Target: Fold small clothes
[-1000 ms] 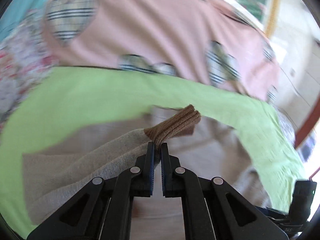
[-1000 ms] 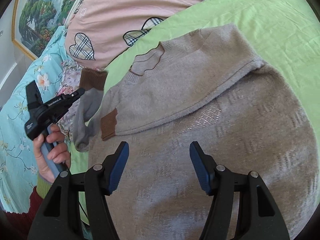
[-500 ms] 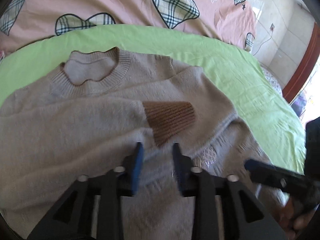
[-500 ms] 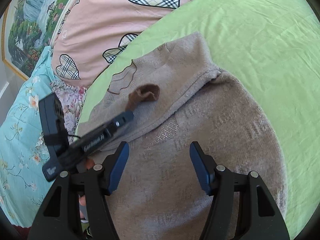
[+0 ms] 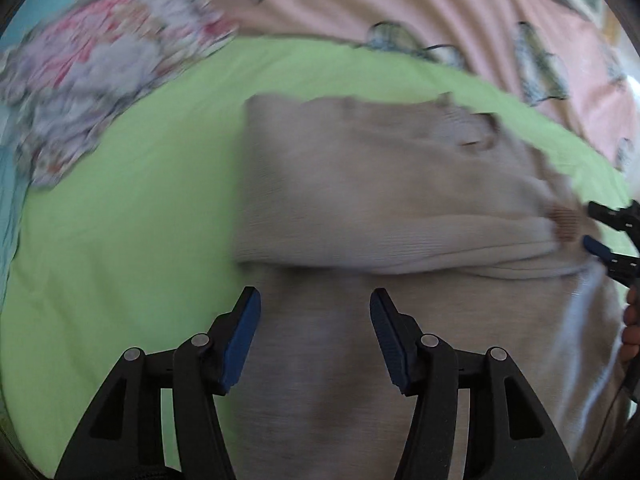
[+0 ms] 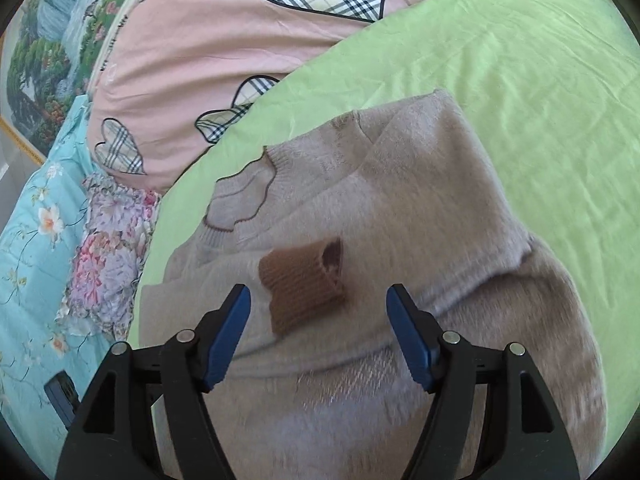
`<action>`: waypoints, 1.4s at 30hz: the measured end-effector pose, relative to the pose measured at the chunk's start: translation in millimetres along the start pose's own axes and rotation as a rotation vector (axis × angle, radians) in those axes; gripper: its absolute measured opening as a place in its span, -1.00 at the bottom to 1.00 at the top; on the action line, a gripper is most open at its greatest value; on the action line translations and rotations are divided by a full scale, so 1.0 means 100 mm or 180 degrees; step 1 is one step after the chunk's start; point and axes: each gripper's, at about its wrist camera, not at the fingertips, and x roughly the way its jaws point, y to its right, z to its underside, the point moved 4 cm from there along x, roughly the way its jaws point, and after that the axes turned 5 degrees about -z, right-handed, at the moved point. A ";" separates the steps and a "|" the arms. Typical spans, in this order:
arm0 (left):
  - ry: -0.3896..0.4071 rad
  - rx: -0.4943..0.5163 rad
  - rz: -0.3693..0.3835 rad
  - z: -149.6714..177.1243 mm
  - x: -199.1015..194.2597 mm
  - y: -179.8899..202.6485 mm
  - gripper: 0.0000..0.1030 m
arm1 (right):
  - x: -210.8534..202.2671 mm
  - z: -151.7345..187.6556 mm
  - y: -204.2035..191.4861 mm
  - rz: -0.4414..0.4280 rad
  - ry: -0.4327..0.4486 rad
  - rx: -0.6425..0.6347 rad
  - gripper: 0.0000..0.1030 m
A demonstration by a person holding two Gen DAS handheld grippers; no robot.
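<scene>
A small beige knit sweater (image 6: 420,216) lies on a green sheet (image 6: 540,80), both sleeves folded across its chest. The brown ribbed cuff (image 6: 304,284) of one sleeve rests on top, just ahead of my right gripper (image 6: 318,300), whose jaws are opening with nothing between them. In the blurred left wrist view the sweater (image 5: 380,184) fills the middle. My left gripper (image 5: 314,304) hovers over its lower body near the folded sleeve edge, jaws opening and empty. The right gripper (image 5: 600,228) shows at that view's right edge beside the cuff (image 5: 566,222).
A pink quilt with plaid hearts (image 6: 224,60) lies beyond the sheet. Floral and turquoise bedding (image 6: 60,248) is on the left, with a framed landscape picture (image 6: 44,60) behind. A hand (image 5: 630,328) shows at the left wrist view's right edge.
My left gripper let go of the brown cuff, laid the sleeve across the chest, opened, and swung down toward the sweater's left side. My right gripper moved over the cuff and widened.
</scene>
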 end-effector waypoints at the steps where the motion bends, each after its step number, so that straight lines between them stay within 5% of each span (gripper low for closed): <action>1: -0.0041 -0.0017 -0.0032 0.00 0.04 -0.08 0.12 | 0.08 -0.02 0.01 -0.0021 -0.0048 0.0024 0.38; 5: -0.0059 -0.0184 -0.0016 -0.05 0.17 -0.20 0.14 | 0.32 0.02 -0.06 0.0073 -0.0237 -0.0145 0.38; 10: 0.0009 -0.0313 -0.0067 -0.26 0.26 -0.13 0.14 | 0.35 0.00 -0.24 0.0030 -0.0189 -0.0439 -0.72; 16: 0.0053 -0.0434 -0.0160 -0.34 0.32 -0.17 0.15 | -0.67 -0.46 -0.46 -0.0178 0.0889 -0.0696 -0.73; 22: 0.0126 -0.0725 -0.0261 -0.32 0.26 -0.29 0.13 | -0.29 -0.37 0.04 0.0130 0.0324 -0.0538 -0.73; 25: 0.0121 -0.0930 -0.0107 -0.29 0.24 -0.39 0.13 | -0.27 -0.29 0.09 0.0079 0.0378 -0.0514 -0.73; 42: 0.0022 -0.0602 -0.0343 -0.14 0.25 -0.27 0.15 | -0.01 -0.14 0.38 0.0740 0.0068 -0.0609 -0.74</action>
